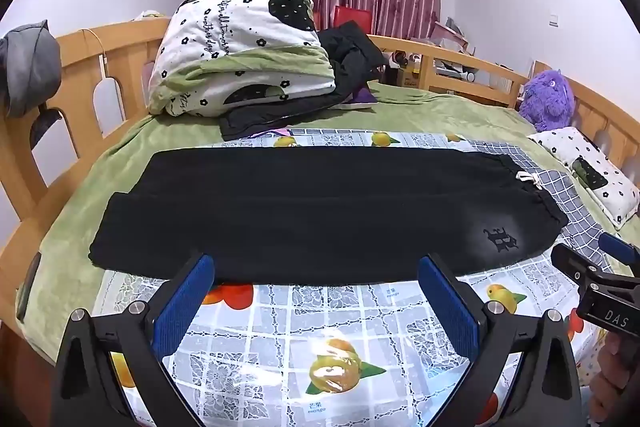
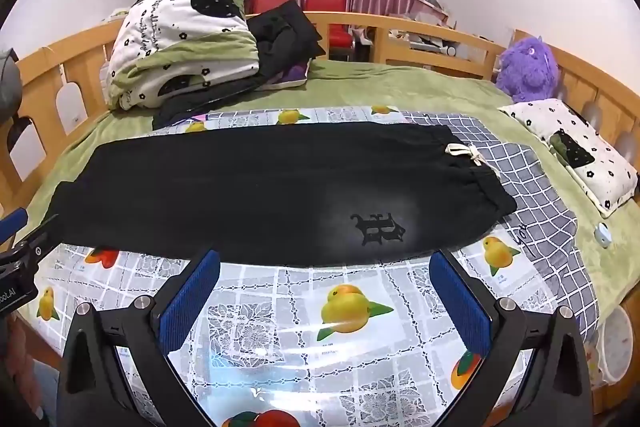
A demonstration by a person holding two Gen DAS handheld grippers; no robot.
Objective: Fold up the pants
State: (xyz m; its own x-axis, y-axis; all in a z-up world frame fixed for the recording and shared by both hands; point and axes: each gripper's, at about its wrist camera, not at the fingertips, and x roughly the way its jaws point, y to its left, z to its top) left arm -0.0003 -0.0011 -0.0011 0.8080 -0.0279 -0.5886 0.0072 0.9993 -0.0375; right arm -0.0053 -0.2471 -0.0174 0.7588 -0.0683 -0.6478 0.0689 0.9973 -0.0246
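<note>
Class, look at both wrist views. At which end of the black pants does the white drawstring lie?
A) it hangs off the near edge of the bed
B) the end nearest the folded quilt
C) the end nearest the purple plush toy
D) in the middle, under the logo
C: the white drawstring sits at the waistband end of the black pants, on the side of the purple plush toy, away from the folded quilt.

Folded quilt (image 1: pixel 240 43) hides the black jacket's (image 1: pixel 352 55) left.
</note>
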